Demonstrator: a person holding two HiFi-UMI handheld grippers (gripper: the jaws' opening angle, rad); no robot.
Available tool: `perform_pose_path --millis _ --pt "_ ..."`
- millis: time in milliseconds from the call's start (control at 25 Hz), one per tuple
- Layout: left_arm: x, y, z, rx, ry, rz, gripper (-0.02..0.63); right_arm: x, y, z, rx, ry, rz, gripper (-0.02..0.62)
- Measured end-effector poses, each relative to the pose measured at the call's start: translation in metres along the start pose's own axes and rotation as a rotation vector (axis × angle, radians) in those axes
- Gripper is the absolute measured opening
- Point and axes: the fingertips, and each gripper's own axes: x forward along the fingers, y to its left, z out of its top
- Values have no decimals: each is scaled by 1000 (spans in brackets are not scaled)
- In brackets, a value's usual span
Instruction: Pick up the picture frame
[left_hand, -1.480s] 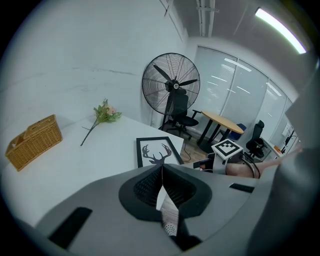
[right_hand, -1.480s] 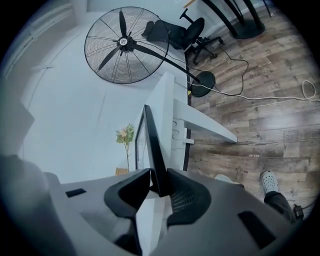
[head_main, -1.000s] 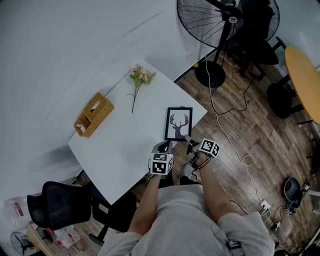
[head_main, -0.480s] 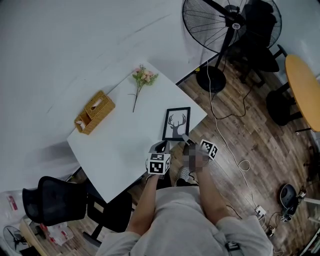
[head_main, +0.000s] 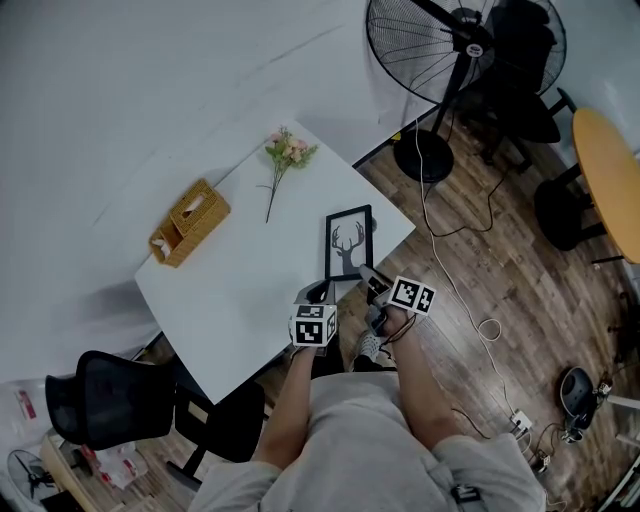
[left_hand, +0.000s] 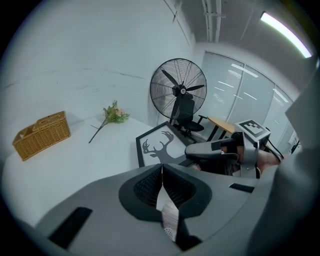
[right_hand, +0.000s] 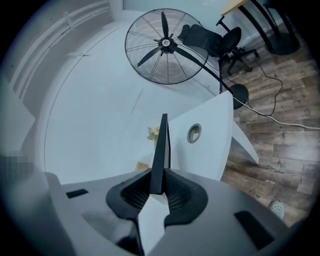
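The black picture frame (head_main: 349, 243) with a deer print is at the white table's (head_main: 240, 290) right corner, its near edge raised off the top. My right gripper (head_main: 372, 285) is shut on that near edge. In the right gripper view the picture frame (right_hand: 162, 145) shows edge-on, clamped between the pads of the right gripper (right_hand: 160, 175). My left gripper (head_main: 324, 294) sits just left of it over the table edge, shut with nothing held. The left gripper view looks past the closed left gripper (left_hand: 161, 176) at the picture frame (left_hand: 156, 148) and the right gripper (left_hand: 212, 150) holding it.
A wicker tissue box (head_main: 189, 222) and a flower sprig (head_main: 284, 160) lie farther back on the table. A standing fan (head_main: 452, 55) and a cable (head_main: 445, 270) are on the wooden floor to the right. A black office chair (head_main: 110, 405) stands at the table's near left.
The right gripper has risen with the frame's near edge, so the frame has tilted up off the table. The left gripper has stayed where it was.
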Motion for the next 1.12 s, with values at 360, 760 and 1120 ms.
perform_pose_path --millis 360,760,1120 --pt "-4 6 12 -2 -26 11 26 2 28 11 -198 27 -25 74" --pt "-12 9 29 -6 -75 18 26 1 70 22 -483 29 -51 72" --pt "-28 19 45 -15 -130 41 26 -1 103 23 -725 17 -108 72"
